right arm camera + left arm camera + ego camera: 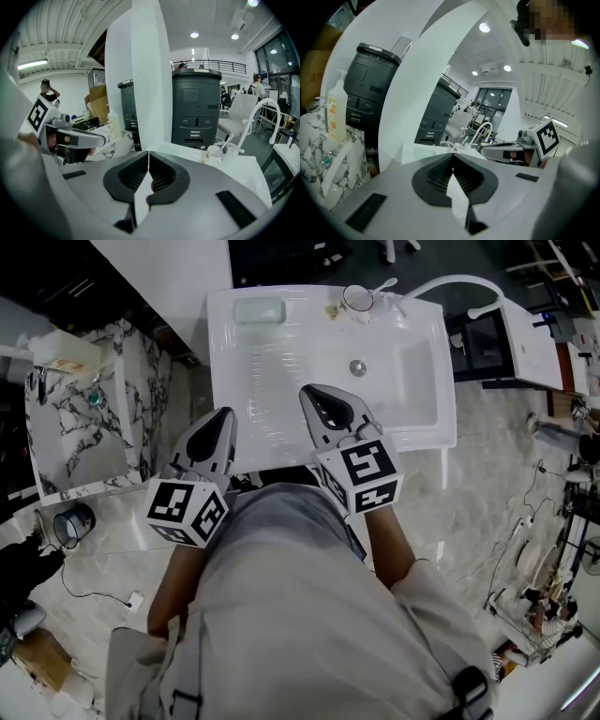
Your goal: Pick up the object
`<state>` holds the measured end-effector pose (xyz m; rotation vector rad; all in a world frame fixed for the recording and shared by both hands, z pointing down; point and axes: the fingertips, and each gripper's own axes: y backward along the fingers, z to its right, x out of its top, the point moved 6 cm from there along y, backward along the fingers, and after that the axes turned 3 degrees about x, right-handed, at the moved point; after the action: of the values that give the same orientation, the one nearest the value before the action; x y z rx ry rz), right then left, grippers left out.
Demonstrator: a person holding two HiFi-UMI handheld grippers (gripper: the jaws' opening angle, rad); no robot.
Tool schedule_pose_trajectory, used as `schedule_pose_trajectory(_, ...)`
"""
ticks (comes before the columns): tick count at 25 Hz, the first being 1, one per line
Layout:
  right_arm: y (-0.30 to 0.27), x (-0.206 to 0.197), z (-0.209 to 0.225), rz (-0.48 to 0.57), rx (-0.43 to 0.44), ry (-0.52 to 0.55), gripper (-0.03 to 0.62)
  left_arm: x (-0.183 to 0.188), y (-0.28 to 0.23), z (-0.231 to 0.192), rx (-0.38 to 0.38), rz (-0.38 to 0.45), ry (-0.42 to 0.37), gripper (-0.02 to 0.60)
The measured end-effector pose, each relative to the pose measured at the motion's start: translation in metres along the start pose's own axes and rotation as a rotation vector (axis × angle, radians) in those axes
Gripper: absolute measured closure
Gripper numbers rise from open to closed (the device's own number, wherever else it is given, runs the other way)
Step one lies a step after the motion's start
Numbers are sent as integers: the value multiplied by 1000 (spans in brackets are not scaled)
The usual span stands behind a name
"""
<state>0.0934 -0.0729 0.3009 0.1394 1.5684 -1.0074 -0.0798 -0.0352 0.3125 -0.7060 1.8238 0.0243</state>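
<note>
Head view: a white washbasin fills the upper middle, with its drain near the centre. On the far rim a pale green soap dish sits at 11 o'clock and a cup with a stick in it at 12 o'clock. Which of the two is the object to be picked up cannot be told. The left gripper is at the basin's near left edge and the right gripper over its bowl, both well short of that rim.

Left gripper view: the jaws meet at their tips with nothing between them. The cup shows tiny just above the tips. The right gripper lies at 3 o'clock and a bottle at 9 o'clock.

Right gripper view: these jaws are also pressed together and empty. The cup stands at 3 o'clock, beside a white arched tap, and the left gripper is at 9 o'clock.
</note>
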Motion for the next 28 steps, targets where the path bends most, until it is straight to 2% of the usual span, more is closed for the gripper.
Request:
schedule_pose_trajectory(11, -24, 1, 22, -32, 24, 10, 583, 0, -16, -7, 44, -14, 20, 580)
schedule_pose_trajectory(28, -51, -4, 49, -81, 70, 57, 582, -3, -35, -4, 69, -24, 70, 580)
